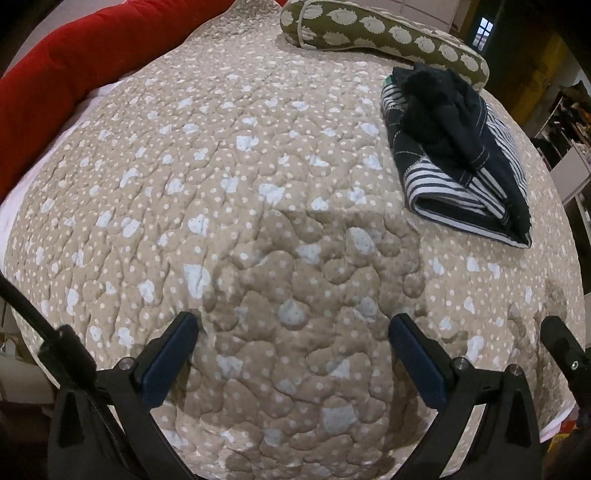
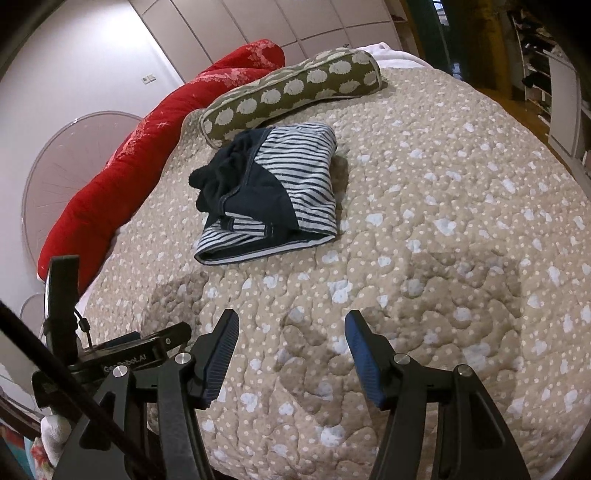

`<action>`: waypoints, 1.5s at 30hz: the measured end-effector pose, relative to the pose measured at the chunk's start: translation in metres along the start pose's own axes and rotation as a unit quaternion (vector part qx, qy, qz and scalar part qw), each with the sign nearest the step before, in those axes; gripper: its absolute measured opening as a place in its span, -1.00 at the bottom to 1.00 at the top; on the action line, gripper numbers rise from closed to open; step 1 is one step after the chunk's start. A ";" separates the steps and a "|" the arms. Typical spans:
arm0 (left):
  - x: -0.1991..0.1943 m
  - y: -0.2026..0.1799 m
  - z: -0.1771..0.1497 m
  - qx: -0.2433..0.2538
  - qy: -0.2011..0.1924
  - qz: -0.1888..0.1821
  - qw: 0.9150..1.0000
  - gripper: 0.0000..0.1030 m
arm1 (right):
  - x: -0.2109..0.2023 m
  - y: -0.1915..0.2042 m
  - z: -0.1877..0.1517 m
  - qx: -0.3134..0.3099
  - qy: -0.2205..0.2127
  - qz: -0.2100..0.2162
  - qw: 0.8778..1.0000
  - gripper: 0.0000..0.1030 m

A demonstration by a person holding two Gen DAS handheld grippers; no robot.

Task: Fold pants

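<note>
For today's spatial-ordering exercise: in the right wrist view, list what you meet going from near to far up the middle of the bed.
right gripper → bare stretch of quilt → folded striped pants → olive hedgehog-print bolster → white wardrobe doors

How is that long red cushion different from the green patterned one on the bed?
The red cushion is much longer and runs along the bed's edge; the green bolster is shorter and lies on the quilt. The red one is mostly plain with faint pale marks; the green one carries big cream shapes. The green one touches the folded pants. Both are soft, tube-like cushions.
</note>
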State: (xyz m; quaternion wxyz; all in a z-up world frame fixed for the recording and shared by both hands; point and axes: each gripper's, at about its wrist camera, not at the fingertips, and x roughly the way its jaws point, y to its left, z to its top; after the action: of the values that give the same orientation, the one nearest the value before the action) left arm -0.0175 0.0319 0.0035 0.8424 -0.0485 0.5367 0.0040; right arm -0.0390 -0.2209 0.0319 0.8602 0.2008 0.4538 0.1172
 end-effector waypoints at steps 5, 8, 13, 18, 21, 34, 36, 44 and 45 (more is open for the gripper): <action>0.001 0.004 0.000 0.003 -0.009 -0.001 1.000 1.00 | 0.001 -0.002 -0.001 0.005 -0.001 0.000 1.000 0.23; 0.001 0.000 -0.003 0.018 -0.015 0.011 1.000 1.00 | 0.002 -0.003 -0.001 0.007 -0.001 0.001 1.000 0.24; 0.001 0.000 -0.001 0.017 -0.007 0.005 1.000 1.00 | 0.003 -0.003 -0.002 0.007 0.002 0.003 1.000 0.24; 0.004 0.005 0.004 -0.006 -0.012 -0.008 1.000 1.00 | 0.004 -0.002 -0.003 0.005 0.004 0.002 1.000 0.23; 0.004 0.002 0.003 -0.004 -0.019 0.000 1.000 1.00 | 0.006 -0.001 -0.005 0.003 0.007 0.001 1.000 0.24; -0.013 0.009 0.005 0.024 -0.079 -0.030 0.996 1.00 | 0.006 0.014 -0.008 -0.031 0.003 -0.003 1.000 0.24; -0.029 0.014 0.005 0.019 -0.099 -0.025 0.995 1.00 | 0.003 0.019 -0.008 -0.043 -0.004 -0.008 0.999 0.24; -0.099 0.002 0.012 0.034 -0.167 -0.061 0.984 1.00 | 0.001 0.031 0.005 -0.073 -0.018 -0.028 0.997 0.26; -0.103 -0.001 0.014 0.037 -0.166 -0.069 0.983 0.99 | 0.002 0.032 0.008 -0.073 -0.018 -0.028 0.997 0.26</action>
State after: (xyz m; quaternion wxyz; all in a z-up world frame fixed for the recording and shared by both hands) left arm -0.0486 0.0366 0.1029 0.9192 -0.0526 0.3848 -0.0658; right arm -0.0321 -0.1935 0.0494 0.8837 0.1269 0.4335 0.1224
